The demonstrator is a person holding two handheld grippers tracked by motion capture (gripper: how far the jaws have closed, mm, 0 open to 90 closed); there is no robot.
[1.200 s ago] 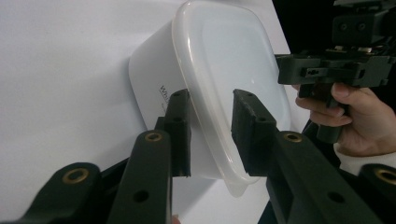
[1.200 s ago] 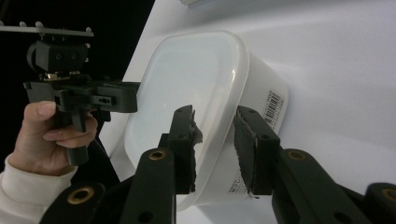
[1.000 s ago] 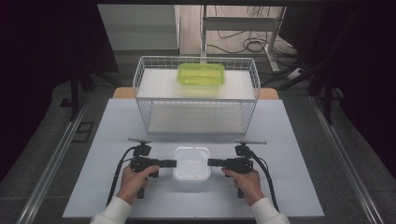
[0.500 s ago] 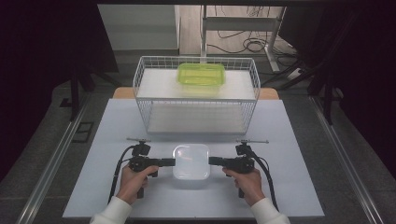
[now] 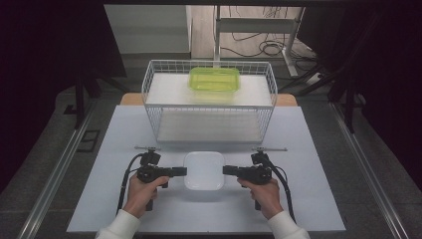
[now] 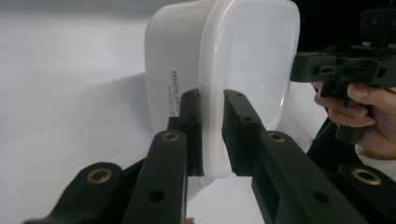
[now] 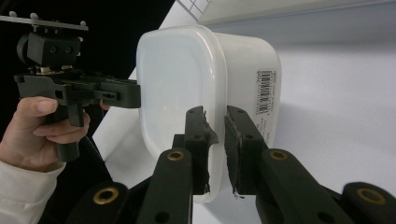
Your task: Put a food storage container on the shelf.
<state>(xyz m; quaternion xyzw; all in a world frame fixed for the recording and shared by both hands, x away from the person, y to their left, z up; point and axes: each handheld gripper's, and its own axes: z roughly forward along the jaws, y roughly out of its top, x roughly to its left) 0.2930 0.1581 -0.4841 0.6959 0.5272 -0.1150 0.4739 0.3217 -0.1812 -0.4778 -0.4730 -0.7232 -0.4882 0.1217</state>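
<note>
Both jaw pairs just closed | left gripper (image 6: 212, 135), right gripper (image 7: 215, 149) apparently clamp white container (image 5: 204, 170) rim, opposite sides

White lidded container (image 5: 204, 170), black grippers' jaws, yellow-green box (image 5: 214, 79) in white wire basket (image 5: 154, 107), pale grey table (image 5: 119, 149).

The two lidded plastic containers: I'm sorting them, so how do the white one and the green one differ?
The white opaque plastic container sits on the table, near the person; the translucent green plastic container sits atop the wire basket. The white one is clamped at both sides by the jaws; the green one is untouched. Both are lidded with rounded corners.
</note>
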